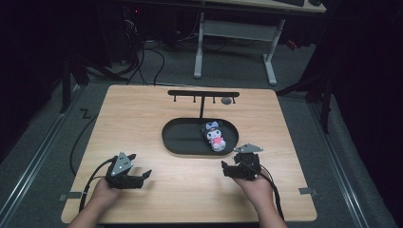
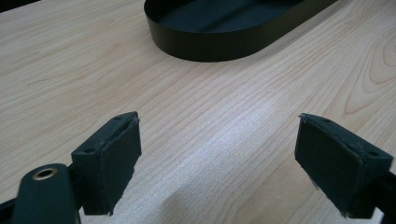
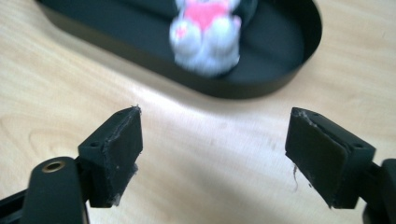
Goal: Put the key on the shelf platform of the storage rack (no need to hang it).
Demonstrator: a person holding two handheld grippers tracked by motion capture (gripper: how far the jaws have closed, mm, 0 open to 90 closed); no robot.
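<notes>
- Your left gripper is spread wide, empty, above the worktop.
- Your right gripper gapes too; the toy lies ahead in the tray.

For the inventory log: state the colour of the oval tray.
Black, inside and out; the oval tray shows best in the left gripper view.

No legible text, labels or numbers anywhere.

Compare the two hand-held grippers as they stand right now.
The left hand-held gripper sits farther from the tray; the right hand-held gripper sits close to it, near the plush toy. The left's jaws point toward the right; the right's point left. Both are open, empty, and above the table.
</notes>
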